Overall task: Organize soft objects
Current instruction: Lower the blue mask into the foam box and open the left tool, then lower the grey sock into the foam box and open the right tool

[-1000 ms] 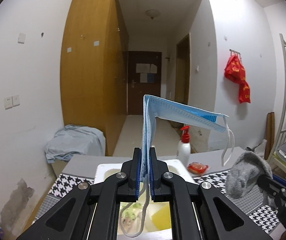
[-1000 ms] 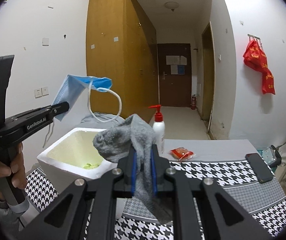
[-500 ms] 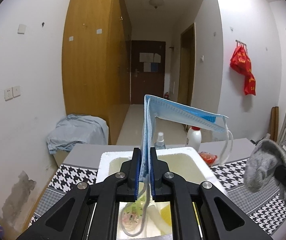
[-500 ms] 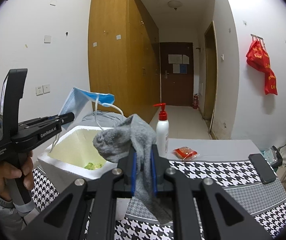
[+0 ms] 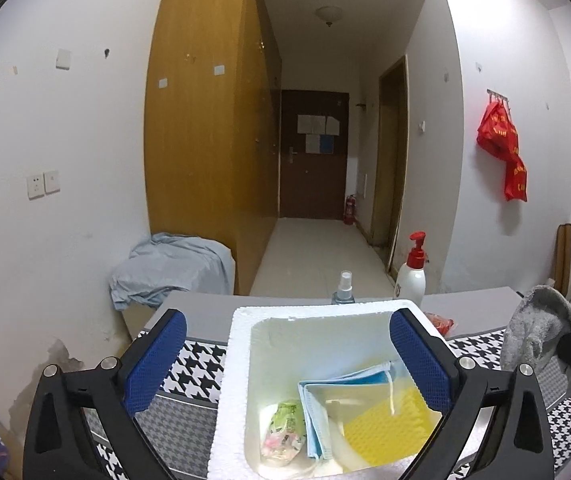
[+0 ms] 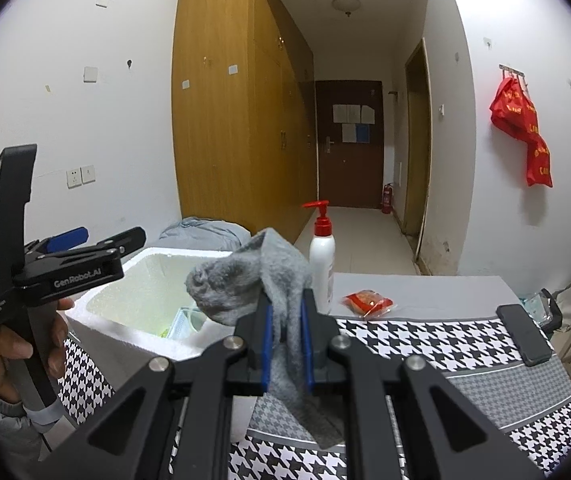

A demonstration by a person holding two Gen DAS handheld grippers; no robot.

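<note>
With its jaws just sprung wide, the left claw (image 5: pixel 287 354) hangs over the white foam box (image 5: pixel 237 360) with nothing between its blue pads — the blue face mask (image 5: pixel 325 408) lies down inside the box, low in the left wrist frame, resting partly on a yellow sponge (image 5: pixel 385 428) and just beside a small green-and-pink wrapped packet (image 5: pixel 283 432). One ear loop trails across the sponge.

Over on the right — the right claw (image 6: pixel 285 346) is clenched tight on the grey sock (image 6: pixel 245 284), the toe end flopping up and to the left of the pads, the cuff drooping below them toward the houndstooth cloth on the counter (image 6: pixel 425 344). In the right wrist view the left claw sits at the left edge of the frame, gripped by a hand (image 6: pixel 9 348), its fingers above the box's near rim.

Behind the box stand a white pump bottle with a red top (image 6: pixel 322 256) and a small spray bottle (image 5: pixel 343 290). A red snack packet (image 6: pixel 368 301) lies on the grey strip of the counter, centre right, and a black phone (image 6: pixel 523 332) rests near the right edge.
</note>
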